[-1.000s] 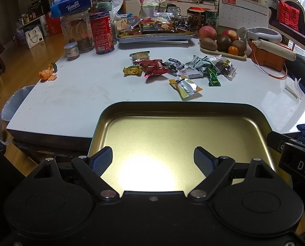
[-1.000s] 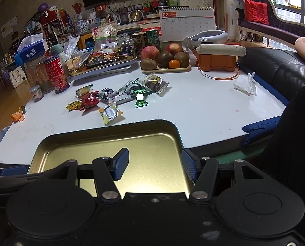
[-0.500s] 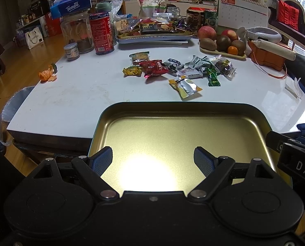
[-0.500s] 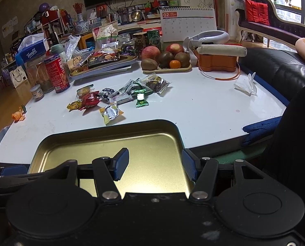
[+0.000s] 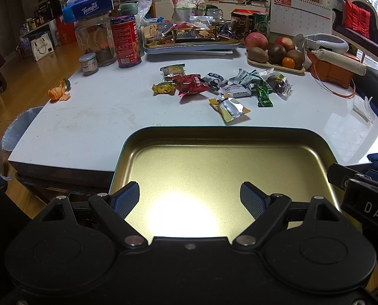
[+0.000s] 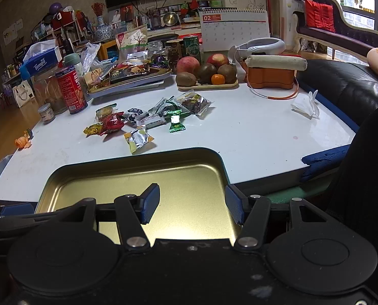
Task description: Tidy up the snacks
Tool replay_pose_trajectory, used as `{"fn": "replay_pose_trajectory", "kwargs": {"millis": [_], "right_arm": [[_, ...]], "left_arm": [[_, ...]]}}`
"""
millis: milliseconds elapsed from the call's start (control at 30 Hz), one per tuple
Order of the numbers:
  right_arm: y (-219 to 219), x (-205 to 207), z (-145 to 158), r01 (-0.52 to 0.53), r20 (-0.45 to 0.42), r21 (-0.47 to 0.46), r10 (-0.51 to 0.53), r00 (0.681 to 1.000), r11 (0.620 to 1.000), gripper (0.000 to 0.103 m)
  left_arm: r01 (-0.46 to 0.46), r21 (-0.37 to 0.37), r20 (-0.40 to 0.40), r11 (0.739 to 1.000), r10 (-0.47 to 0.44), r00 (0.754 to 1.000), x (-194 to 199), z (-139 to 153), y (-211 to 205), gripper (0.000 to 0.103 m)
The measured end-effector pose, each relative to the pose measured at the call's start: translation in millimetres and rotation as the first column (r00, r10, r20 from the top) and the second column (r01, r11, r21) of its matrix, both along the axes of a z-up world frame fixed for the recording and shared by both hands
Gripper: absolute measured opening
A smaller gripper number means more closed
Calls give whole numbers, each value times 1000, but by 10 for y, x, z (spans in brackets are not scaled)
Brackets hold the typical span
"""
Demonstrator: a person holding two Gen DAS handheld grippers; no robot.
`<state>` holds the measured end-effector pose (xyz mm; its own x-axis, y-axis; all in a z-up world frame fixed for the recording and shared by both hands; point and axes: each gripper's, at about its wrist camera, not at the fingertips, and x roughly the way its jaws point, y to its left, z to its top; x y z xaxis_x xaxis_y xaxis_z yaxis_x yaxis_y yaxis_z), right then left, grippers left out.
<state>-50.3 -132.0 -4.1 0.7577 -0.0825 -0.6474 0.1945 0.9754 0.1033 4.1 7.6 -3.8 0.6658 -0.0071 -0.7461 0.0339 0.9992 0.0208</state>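
An empty gold metal tray (image 5: 224, 137) lies at the near edge of the white table (image 5: 92, 111), partly overhanging it; it also shows in the right wrist view (image 6: 135, 166). Several wrapped snacks lie scattered mid-table: a red packet (image 5: 190, 84), a yellow-silver packet (image 5: 229, 108), a green candy (image 5: 263, 96), also the red packet (image 6: 112, 123) and green candy (image 6: 175, 122) in the right view. My left gripper (image 5: 190, 198) is open and empty above the tray's near part. My right gripper (image 6: 192, 204) is open and empty over the tray's right near corner.
At the back stand a red can (image 5: 125, 42), a glass jar (image 5: 95, 43) under a tissue box, a second snack tray (image 5: 191, 44), a fruit plate (image 5: 275, 53) and an orange box (image 5: 331, 68). A peeled mandarin (image 5: 58, 92) lies left. A bin (image 5: 13, 132) stands beside the table.
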Motion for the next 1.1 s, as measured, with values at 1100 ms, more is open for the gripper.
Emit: {"fn": "replay_pose_trajectory", "kwargs": {"millis": [1100], "right_arm": [[-206, 728, 278, -63, -125, 59, 70, 990, 996, 59]], "left_arm": [[-53, -43, -73, 998, 50, 996, 889, 393, 184, 79]]}}
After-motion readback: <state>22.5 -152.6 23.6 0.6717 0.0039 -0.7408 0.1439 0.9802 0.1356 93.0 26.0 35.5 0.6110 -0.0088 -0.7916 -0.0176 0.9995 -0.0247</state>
